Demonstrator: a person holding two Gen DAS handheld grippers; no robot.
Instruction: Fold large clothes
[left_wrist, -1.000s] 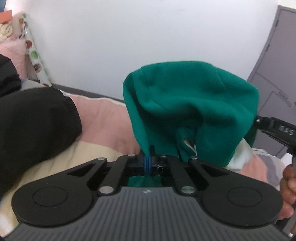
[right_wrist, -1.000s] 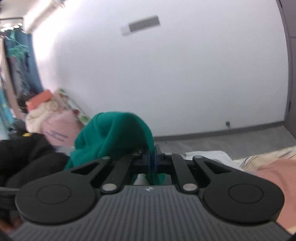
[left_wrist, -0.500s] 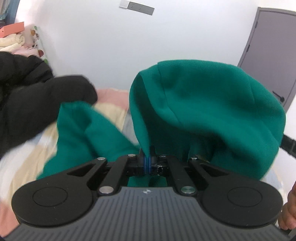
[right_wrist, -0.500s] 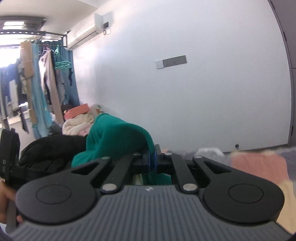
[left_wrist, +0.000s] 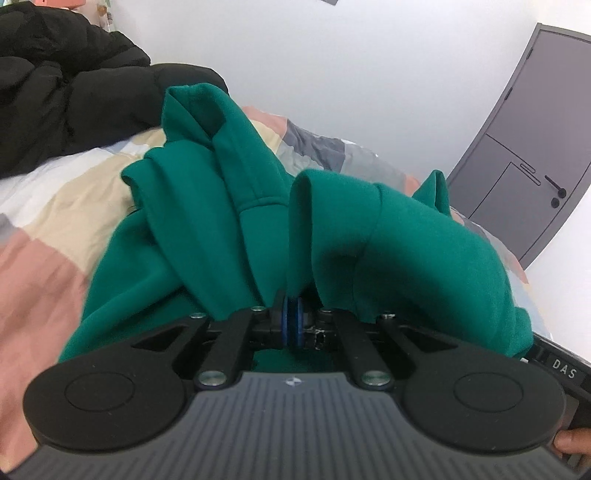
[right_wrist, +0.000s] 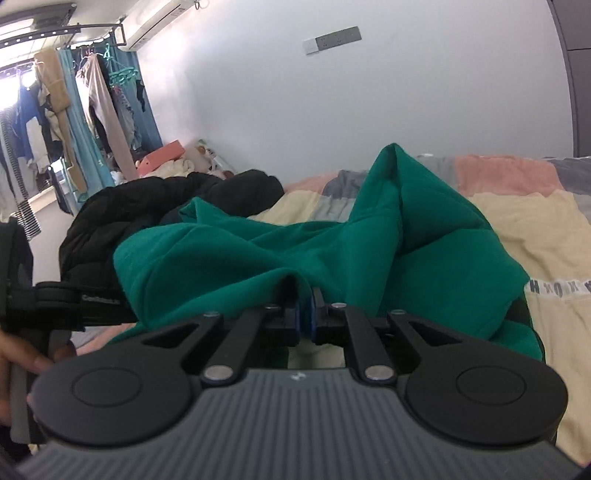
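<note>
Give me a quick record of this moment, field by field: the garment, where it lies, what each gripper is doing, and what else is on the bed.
garment: green hoodie, bunched, not yet folded
surface: patchwork bedspread, hoodie partly draped on it
left gripper: shut on a fold of the hoodie
right gripper: shut on the hoodie's edge
also on bed: black puffer jacket, behind the hoodie
background: grey door, hanging clothes

Patchwork bed (right_wrist: 535, 236) under green hoodie (right_wrist: 229, 258), black jacket (right_wrist: 122, 218)
</note>
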